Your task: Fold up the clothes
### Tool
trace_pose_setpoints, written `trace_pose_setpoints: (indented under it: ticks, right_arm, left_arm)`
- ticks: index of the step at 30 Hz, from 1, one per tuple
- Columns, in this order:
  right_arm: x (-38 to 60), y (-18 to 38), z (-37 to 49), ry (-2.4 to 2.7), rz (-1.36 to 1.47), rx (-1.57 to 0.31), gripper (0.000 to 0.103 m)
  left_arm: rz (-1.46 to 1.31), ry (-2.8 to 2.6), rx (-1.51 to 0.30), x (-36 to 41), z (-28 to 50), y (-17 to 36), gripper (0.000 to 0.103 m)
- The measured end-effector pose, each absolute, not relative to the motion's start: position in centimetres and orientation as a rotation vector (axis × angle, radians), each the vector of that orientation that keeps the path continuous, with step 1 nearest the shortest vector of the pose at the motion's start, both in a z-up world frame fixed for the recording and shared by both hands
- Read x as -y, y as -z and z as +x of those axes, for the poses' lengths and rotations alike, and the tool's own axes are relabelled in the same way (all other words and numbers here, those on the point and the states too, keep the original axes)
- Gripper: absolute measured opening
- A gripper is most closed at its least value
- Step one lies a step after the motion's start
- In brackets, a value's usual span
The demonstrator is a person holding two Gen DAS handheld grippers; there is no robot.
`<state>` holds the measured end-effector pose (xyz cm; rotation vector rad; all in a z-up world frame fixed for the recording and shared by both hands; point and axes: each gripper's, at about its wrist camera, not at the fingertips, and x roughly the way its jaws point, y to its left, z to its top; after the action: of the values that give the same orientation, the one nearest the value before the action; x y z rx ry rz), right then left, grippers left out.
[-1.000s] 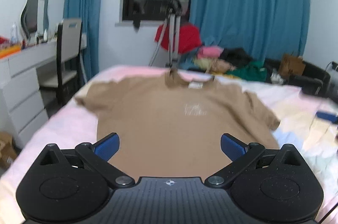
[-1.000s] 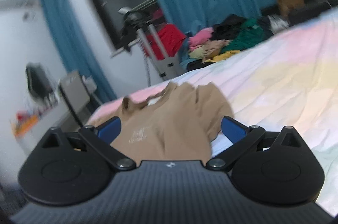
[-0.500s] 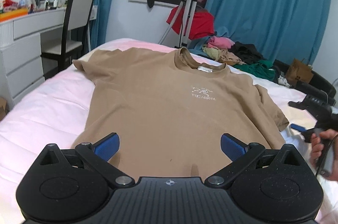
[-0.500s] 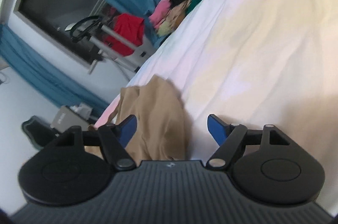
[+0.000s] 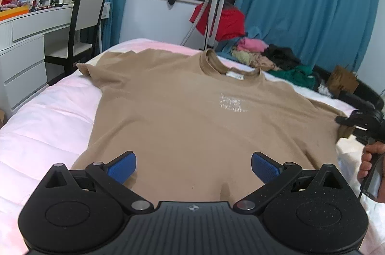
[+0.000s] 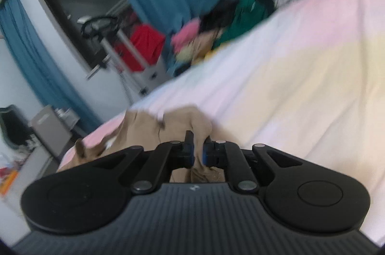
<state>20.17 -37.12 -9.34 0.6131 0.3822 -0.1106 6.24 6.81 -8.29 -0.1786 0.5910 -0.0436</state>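
**First fold only just starting**

The tan T-shirt [image 5: 187, 115] is lying flat, face up, on the bed [image 5: 41, 125], nothing folded yet. My right gripper [image 6: 197, 154] is pinching its right sleeve tight; my left gripper [image 5: 192, 164] is hovering wide open, empty, over the hem. Every fold remains, I judge.

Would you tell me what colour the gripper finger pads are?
Blue; the pads show best in the left wrist view.
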Motion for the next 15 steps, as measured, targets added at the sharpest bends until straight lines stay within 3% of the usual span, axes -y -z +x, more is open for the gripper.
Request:
trace_pose_setpoints:
  ticks: [6, 7, 8, 9, 10, 15]
  right_arm:
    - [36.7, 7.1, 19.0, 0.141, 0.535, -0.341, 0.015]
    - [37.2, 7.2, 18.8, 0.129, 0.576, -0.35, 0.025]
    - [37.7, 7.3, 18.5, 0.121, 0.612, -0.352, 0.049]
    - [38.3, 7.4, 18.2, 0.113, 0.647, -0.35, 0.065]
    - [38.8, 7.5, 17.4, 0.108, 0.686, -0.327, 0.092]
    - [41.9, 8.7, 15.0, 0.078, 0.972, -0.294, 0.094]
  left_arm:
    - [-0.175, 0.054, -0.579, -7.4, 5.8, 8.1, 0.103]
    - [-0.171, 0.053, -0.578, -7.4, 5.7, 8.1, 0.103]
    - [-0.169, 0.054, -0.581, -7.4, 5.7, 8.2, 0.103]
    - [-0.17, 0.055, -0.583, -7.5, 5.7, 8.2, 0.103]
    - [-0.171, 0.058, -0.585, -7.6, 5.6, 8.2, 0.103]
    - [-0.19, 0.08, -0.602, -7.5, 5.4, 8.3, 0.103]
